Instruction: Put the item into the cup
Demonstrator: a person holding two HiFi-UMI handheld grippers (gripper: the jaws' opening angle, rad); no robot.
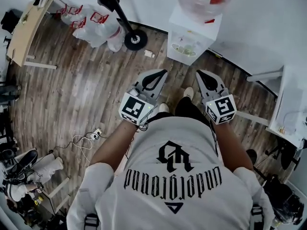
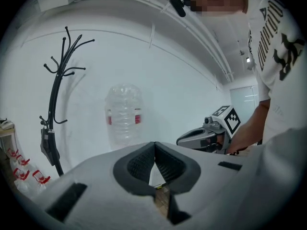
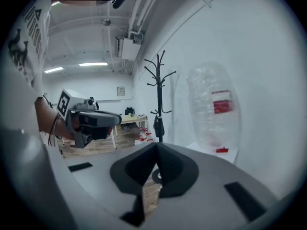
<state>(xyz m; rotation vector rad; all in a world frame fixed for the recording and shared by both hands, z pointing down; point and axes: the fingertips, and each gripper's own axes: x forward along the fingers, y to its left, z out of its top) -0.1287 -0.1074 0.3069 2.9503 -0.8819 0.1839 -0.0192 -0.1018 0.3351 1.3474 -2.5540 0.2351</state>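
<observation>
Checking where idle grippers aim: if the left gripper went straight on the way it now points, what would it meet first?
Likely the clear water bottle on the white dispenser, just left of the line of the left gripper. Nothing nearer shows, but depth is unclear.

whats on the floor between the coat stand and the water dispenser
Head view: a small white object on bare wood floor, nearer the coat stand.
</observation>
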